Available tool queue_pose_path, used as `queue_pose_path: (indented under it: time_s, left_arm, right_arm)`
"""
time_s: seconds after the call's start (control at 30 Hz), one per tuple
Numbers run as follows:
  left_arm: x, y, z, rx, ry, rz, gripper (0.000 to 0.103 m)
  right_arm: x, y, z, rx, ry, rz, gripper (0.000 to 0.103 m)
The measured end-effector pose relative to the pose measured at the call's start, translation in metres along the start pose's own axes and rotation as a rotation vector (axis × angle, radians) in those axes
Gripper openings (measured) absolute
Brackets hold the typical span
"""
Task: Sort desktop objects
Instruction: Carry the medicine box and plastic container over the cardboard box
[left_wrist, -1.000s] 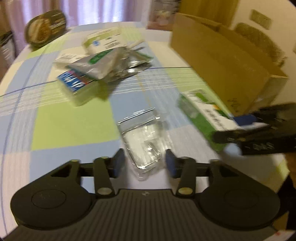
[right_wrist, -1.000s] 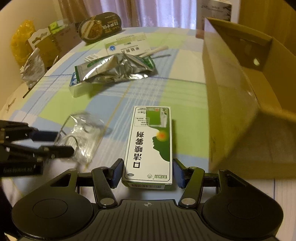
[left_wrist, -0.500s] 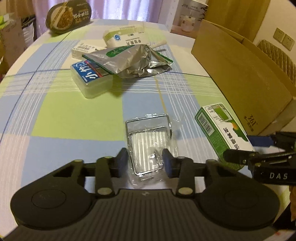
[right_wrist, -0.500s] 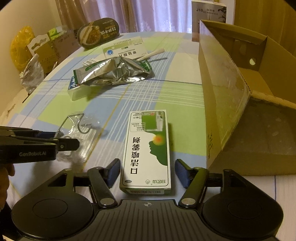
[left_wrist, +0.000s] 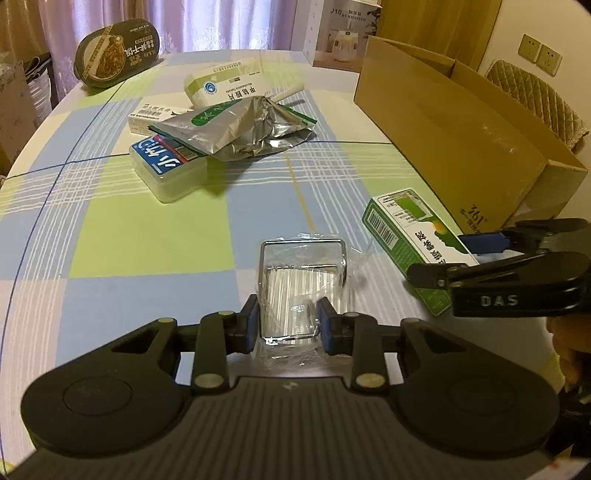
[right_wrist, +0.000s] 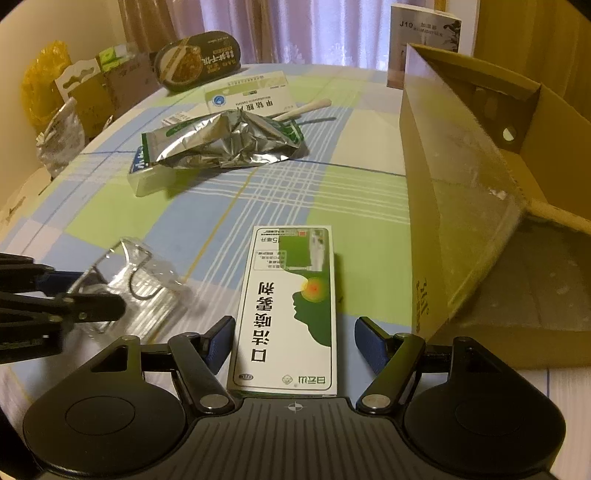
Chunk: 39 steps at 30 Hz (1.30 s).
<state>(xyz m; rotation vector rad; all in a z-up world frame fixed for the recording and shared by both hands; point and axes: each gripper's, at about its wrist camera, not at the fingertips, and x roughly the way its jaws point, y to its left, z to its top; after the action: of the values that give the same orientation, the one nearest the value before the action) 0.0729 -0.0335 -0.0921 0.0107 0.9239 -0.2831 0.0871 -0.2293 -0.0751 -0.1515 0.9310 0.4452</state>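
Both tongs are set: my left gripper (left_wrist: 286, 319) has its pads pressed on the bagged wire hook (left_wrist: 301, 284), just left of the green spray carton (right_wrist: 286, 314); my right gripper (right_wrist: 293, 345) straddles that carton, gaping, untouching. Slick film may slip. Cardboard box (right_wrist: 480, 206), right of the carton, looks empty.

- bench (left_wrist: 155, 236) has a checked cloth, blue, green and white squares
- pale purple curtains (left_wrist: 221, 22) past its far edge
- quilted chair back (left_wrist: 535, 99) and wall sockets (left_wrist: 539, 55) off the right edge
- dim yellowish light
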Motion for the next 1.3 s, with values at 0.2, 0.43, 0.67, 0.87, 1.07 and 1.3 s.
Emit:
queue_pose_path:
  time_s: [0.2, 0.43, 0.67, 0.87, 1.07, 1.3]
  left_arm:
    - [-0.011, 0.002, 0.002, 0.002, -0.018, 0.003, 0.027]
    - [-0.031, -0.007, 0.007, 0.020, -0.063, -0.013, 0.027]
    - [-0.051, -0.020, 0.012, 0.046, -0.106, -0.021, 0.027]
    - [-0.065, -0.028, 0.013, 0.060, -0.128, -0.027, 0.027]
    - [-0.076, -0.036, 0.020, 0.069, -0.156, -0.036, 0.027]
    - [-0.085, -0.053, 0.037, 0.099, -0.196, -0.059, 0.027]
  right_arm:
    - [-0.011, 0.005, -0.003, -0.007, -0.010, 0.002, 0.052]
    - [-0.050, 0.009, 0.003, 0.001, -0.086, -0.002, 0.052]
    - [-0.083, 0.011, 0.006, 0.006, -0.148, -0.005, 0.052]
    - [-0.106, 0.011, -0.001, 0.013, -0.188, -0.007, 0.052]
    - [-0.134, 0.007, 0.000, 0.001, -0.261, -0.020, 0.052]
    - [-0.164, -0.004, 0.012, 0.004, -0.360, -0.040, 0.052]
